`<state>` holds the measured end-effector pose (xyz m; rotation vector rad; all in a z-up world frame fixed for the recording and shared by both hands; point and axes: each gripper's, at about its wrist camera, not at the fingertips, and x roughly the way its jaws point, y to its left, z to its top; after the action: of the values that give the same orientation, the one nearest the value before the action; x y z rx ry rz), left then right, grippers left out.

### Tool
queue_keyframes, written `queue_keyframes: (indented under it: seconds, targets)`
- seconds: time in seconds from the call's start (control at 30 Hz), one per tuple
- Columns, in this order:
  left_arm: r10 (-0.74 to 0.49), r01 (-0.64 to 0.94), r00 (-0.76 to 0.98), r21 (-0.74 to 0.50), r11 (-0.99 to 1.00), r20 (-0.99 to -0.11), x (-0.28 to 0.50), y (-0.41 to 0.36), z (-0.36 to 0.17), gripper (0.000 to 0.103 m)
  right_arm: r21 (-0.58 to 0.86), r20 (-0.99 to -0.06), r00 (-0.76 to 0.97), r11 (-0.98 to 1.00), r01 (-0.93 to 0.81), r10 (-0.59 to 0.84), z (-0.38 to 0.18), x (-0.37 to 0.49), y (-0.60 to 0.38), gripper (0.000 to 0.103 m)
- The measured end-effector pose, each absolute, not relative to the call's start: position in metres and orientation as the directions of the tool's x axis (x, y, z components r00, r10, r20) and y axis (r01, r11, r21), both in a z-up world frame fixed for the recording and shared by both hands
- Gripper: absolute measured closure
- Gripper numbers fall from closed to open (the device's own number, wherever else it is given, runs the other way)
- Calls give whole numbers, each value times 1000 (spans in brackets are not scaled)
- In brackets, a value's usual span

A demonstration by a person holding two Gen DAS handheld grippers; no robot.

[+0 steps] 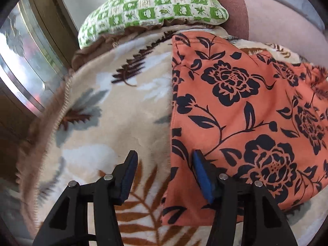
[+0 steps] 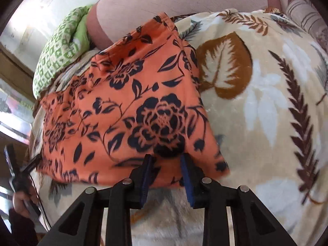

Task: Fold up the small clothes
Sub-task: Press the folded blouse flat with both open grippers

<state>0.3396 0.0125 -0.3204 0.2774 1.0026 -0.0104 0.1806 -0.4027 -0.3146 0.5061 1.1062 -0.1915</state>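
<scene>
Orange flowered garment (image 1: 235, 106) lying flat on leaf-print blanket (image 1: 114, 123) covering the bed, already doubled to a rough rectangle by the look of it. Long axis running from near edge of bed toward green checked pillow (image 1: 155, 8) at far end.

Left gripper (image 1: 164, 160): jaws about half open, holding nothing. Straddling the garment's left long edge near its near-left corner; right pad (image 1: 202, 176) over cloth, left pad (image 1: 129, 174) over bare blanket. Whether pads touch cloth not clear.

Right gripper (image 2: 165, 164): jaws narrower, a modest gap, nothing visibly pinched. Poised over the near short edge of garment (image 2: 127, 106), toward near-right corner. Contact with cloth cannot be told; picture blurred.

Both grippers at near end, garment stretching away ahead of both. Left hand (image 2: 22, 201) seen at left rim of the right wrist view.

Judged: next fold likely taken from near short edge toward pillow; each gripper nearest its own near corner. Risk: catching blanket pile with cloth.
</scene>
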Motion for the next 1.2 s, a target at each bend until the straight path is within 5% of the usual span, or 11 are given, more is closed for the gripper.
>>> queue_keyframes:
  seconds: [0.07, 0.33, 0.53, 0.6, 0.7, 0.8, 1.0, 1.07, 1.2]
  targets:
    - [99, 106, 558, 189, 976, -824, 336, 17, -308, 54, 263, -908, 410, 881, 393, 88, -306, 182, -399, 72]
    - [-91, 165, 615, 14, 986, -783, 317, -9, -276, 51, 375, -826, 541, 868, 325, 155, -263, 268, -406, 69]
    - [18, 90, 531, 78, 993, -847, 347, -15, -318, 28, 358, -875, 453, 855, 374, 168, -310, 380, -402, 69]
    - [38, 48, 533, 75, 996, -845, 354, -11, -325, 9, 354, -882, 449, 829, 433, 142, -329, 406, -411, 69]
    - [52, 28, 513, 77, 997, -857, 362, -9, -327, 3, 377, -852, 516, 790, 483, 91, -334, 416, -431, 69]
    - [59, 32, 554, 93, 995, -831, 353, -10, -313, 4, 474, -818, 554, 725, 499, 154, -326, 402, -443, 69]
    - [38, 61, 696, 113, 992, -717, 298, -32, -247, 4, 436, -779, 613, 816, 379, 132, -270, 308, -430, 67]
    - [43, 61, 741, 131, 989, -671, 276, -39, -219, 4, 401, -774, 624, 847, 349, 109, -247, 267, -420, 42]
    - [40, 58, 801, 143, 988, -598, 244, -42, -171, 4, 379, -732, 676, 874, 304, 82, -202, 196, -394, 37]
